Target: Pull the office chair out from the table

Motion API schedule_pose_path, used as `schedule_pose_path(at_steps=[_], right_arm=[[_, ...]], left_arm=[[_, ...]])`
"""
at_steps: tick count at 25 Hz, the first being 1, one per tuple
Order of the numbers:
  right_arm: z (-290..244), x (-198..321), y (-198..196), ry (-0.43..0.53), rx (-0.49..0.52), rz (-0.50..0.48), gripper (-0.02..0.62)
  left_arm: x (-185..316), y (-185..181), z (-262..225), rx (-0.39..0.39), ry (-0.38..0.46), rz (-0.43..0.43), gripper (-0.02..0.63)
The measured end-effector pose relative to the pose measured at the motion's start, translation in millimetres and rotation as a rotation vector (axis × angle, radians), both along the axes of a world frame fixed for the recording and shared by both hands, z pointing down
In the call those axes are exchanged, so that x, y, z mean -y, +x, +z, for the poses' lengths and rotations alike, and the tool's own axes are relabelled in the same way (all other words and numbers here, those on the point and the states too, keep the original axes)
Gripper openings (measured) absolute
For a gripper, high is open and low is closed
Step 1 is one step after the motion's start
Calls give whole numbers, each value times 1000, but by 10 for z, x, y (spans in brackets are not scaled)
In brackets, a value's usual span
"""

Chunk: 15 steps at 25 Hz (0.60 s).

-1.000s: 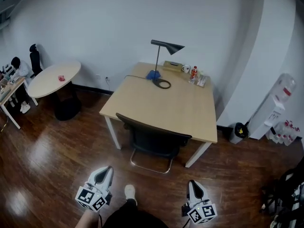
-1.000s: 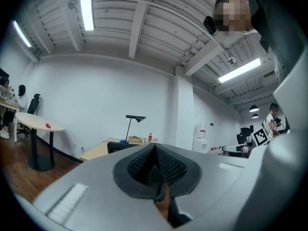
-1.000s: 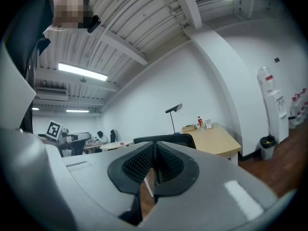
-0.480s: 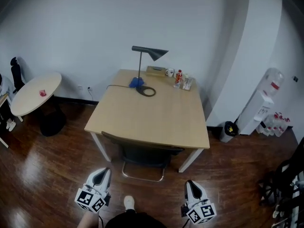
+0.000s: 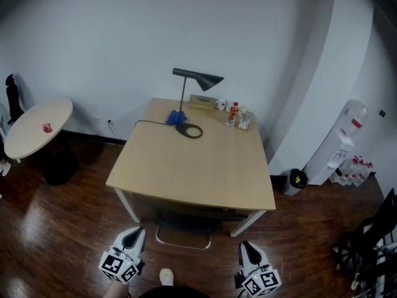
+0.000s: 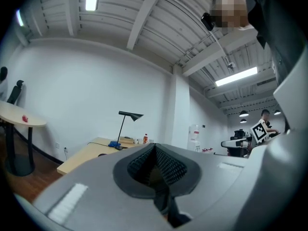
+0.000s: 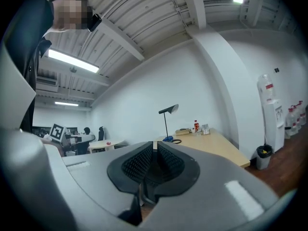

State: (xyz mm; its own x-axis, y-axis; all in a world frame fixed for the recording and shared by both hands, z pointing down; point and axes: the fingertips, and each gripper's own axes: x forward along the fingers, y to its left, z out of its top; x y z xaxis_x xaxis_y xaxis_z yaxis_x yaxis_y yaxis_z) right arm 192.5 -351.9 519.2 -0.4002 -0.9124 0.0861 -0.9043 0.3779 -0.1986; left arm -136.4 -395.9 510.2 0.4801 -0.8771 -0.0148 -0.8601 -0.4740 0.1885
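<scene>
Now the chair (image 5: 186,221) sits pushed deep under the near edge of the table (image 5: 192,166). Both grippers hang before it without touching. The left gripper (image 5: 135,234) has its jaws closed, empty. The right gripper (image 5: 245,248) has its jaws slightly apart, empty.

Left gripper (image 5: 140,231): pointing level and ahead, sitting low at the left of the head view; its jaws are pressing together with nothing between them.
Right gripper (image 5: 243,244): pointing level and ahead, well apart from the left one; its jaws are standing a narrow slit apart, gripping nothing.
</scene>
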Motion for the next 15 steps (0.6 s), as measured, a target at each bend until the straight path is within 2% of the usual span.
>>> schedule_pose_path(at_steps=[4,8,13,15], right_arm=[[-77,341,-239,26,-53,-34,59],[-98,617,-402,39,-93,-67,88],[-152,961,-668,63,-165,-133,124],[-169,1105,-822,69,-226,-182,147]], left_arm=[[323,-139,-62,72,44,16,2],[585,-182,-109,158,89,76,2],[822,25,-62,362,135,263,8],[927,82,-45,423,157,329,51]])
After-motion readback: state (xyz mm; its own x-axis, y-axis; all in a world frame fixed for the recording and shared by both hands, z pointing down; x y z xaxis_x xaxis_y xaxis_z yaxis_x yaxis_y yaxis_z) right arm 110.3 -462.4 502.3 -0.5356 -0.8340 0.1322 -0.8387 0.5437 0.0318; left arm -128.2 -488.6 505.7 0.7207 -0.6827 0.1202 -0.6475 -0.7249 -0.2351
